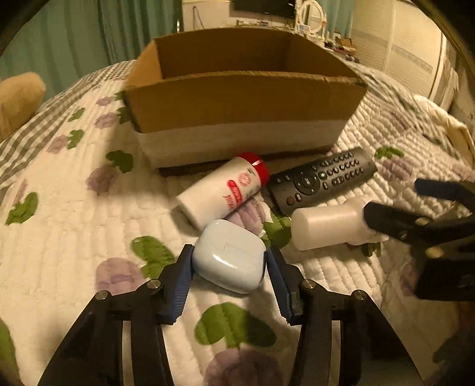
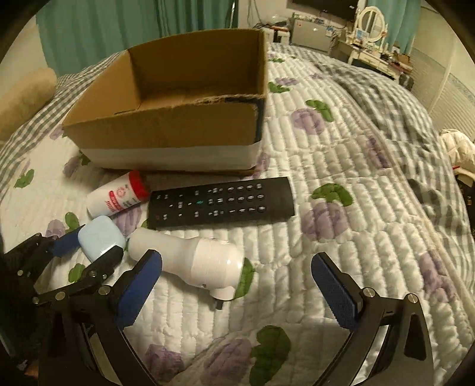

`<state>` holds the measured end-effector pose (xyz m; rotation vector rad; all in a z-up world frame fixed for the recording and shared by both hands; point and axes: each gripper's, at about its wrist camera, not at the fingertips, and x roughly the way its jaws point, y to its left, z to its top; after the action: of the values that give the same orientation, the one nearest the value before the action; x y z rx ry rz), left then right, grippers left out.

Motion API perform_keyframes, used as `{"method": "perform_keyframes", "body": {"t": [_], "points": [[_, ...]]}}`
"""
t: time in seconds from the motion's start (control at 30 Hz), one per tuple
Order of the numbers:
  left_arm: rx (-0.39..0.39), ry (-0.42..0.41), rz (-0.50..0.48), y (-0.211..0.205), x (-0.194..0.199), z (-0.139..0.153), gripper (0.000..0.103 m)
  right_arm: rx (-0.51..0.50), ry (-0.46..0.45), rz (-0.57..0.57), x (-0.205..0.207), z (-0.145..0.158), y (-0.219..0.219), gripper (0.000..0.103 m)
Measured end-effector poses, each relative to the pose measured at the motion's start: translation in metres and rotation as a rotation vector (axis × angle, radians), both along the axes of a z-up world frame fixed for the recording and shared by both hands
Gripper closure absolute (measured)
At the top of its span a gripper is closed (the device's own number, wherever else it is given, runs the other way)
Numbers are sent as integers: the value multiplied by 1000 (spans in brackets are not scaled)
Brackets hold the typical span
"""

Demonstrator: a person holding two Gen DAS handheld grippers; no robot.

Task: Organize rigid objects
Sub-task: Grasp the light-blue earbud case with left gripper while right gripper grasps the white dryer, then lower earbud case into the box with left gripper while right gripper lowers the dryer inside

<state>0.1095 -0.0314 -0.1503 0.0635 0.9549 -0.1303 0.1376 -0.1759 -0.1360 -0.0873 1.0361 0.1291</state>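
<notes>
A pale blue earbud case (image 1: 230, 258) lies on the quilt between the fingers of my left gripper (image 1: 230, 261), which is closed against its sides; it also shows in the right wrist view (image 2: 99, 240). A white bottle with a red cap (image 1: 222, 190) (image 2: 118, 194), a black remote (image 1: 322, 179) (image 2: 221, 202) and a white plastic device (image 1: 329, 227) (image 2: 196, 261) lie in front of an open cardboard box (image 1: 243, 101) (image 2: 166, 124). My right gripper (image 2: 234, 285) is open, its jaws on either side of the white device's wide end.
The quilted floral bedspread (image 2: 356, 184) covers the bed. A tan pillow (image 1: 17, 98) lies at the far left. A crumpled cloth (image 2: 457, 148) lies at the right edge. Furniture and a mirror (image 2: 371, 17) stand beyond the bed.
</notes>
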Motion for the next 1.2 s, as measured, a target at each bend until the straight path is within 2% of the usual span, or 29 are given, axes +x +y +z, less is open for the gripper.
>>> {"method": "perform_keyframes", "body": {"t": [0.13,0.3,0.37,0.43,0.5,0.53,0.7,0.93,1.1,1.2], "points": [[-12,-36,45,18,-7,20,53,-17,31,78,5,-10,17,2],[-27,-60,78,34,-8,35,53,-127,73,163,14,-32,44,4],[-30,-56,80,37,-7,36,53,-140,92,167,19,-40,47,18],[-33,-48,81,37,-6,34,53,-154,115,165,23,-47,49,22],[-32,-44,77,34,-5,34,53,-144,113,172,22,-46,49,33],[-31,-46,75,33,-6,34,53,-133,103,179,19,-44,49,45],[-38,-65,71,33,-9,43,53,-91,33,202,3,-26,48,46],[-61,-117,60,33,-7,77,53,-4,-109,190,-14,25,38,47],[-66,-186,43,27,8,113,53,0,-208,150,4,70,29,47],[-69,-224,36,22,26,133,53,21,-253,123,32,94,16,47]]}}
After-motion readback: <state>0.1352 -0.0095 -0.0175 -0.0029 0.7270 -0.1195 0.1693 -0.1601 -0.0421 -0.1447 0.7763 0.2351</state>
